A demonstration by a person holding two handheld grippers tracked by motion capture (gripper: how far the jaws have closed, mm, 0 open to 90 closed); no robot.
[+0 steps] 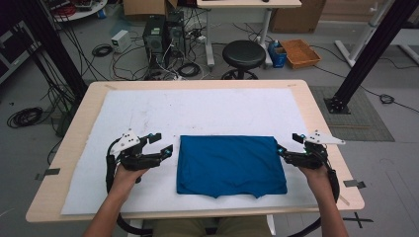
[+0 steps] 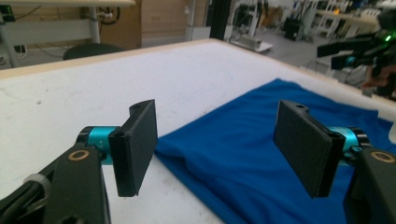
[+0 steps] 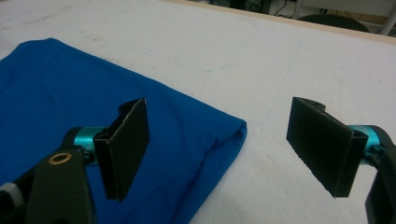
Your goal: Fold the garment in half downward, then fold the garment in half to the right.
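A blue cloth [image 1: 230, 165], folded into a rectangle, lies flat on the white mat near the front of the table. My left gripper [image 1: 165, 143] hovers just off the cloth's left edge, jaws wide apart and nothing between them. In the left gripper view the left gripper [image 2: 217, 112] is open over the blue cloth's [image 2: 261, 140] near corner, with the right gripper [image 2: 355, 51] far across. My right gripper [image 1: 288, 144] sits at the cloth's upper right corner, also open. The right gripper view shows the right gripper [image 3: 219, 105] with its pads apart above the folded corner of the cloth [image 3: 70, 84].
The white mat [image 1: 197, 108] covers most of the wooden table [image 1: 316, 113]. Behind the table stand a black stool [image 1: 243, 53], computer towers [image 1: 163, 32] with loose cables, and an orange tray [image 1: 300, 52]. A black frame post [image 1: 368, 54] rises at the right.
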